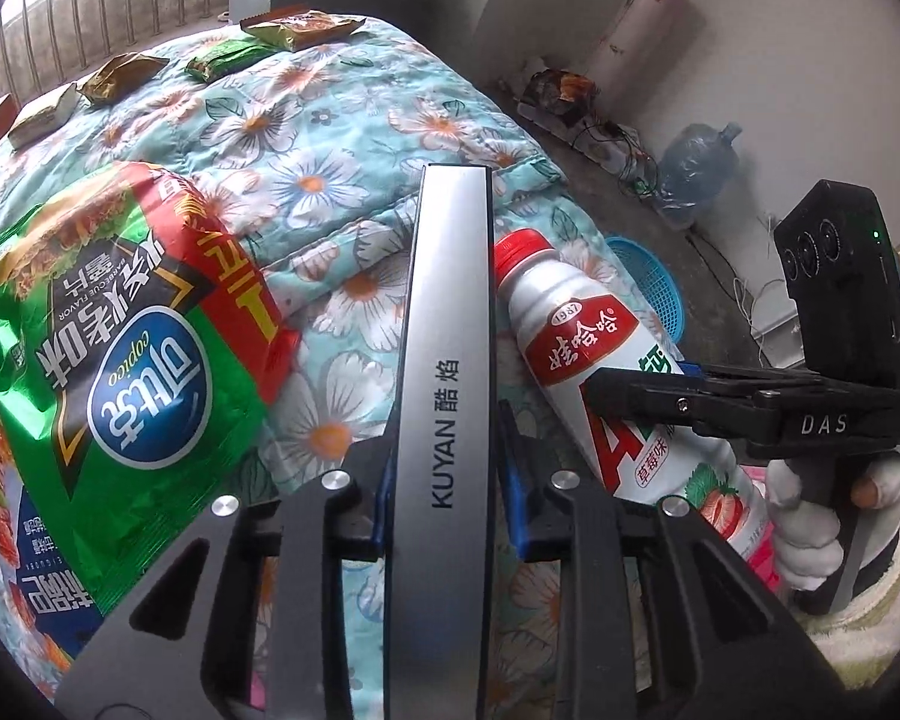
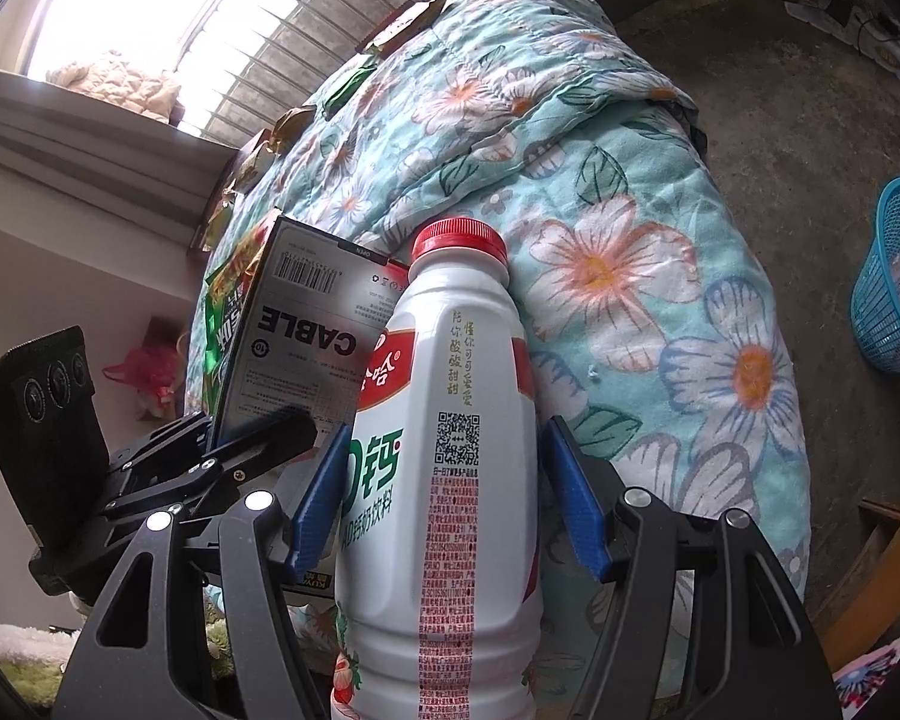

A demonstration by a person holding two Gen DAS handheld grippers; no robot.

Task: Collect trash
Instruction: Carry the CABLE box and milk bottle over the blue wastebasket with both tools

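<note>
"KUYAN" and "CABLE" on box (image 1: 444, 420); "DAS" on right gripper (image 1: 822, 423).

A home bedroom: floral quilt (image 1: 342, 138) on bed, barred window (image 2: 258, 18).

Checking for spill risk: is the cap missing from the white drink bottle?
No, a red cap sits on the neck of the white drink bottle between the right gripper's pads.

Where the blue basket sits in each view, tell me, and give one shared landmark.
Left wrist view: the blue basket shows right of centre, on the floor past the quilt's edge, partly hidden behind the white bottle.
Right wrist view: blue basket at the far right edge, on the bare floor.
Shared landmark: the bottle's red cap.
</note>
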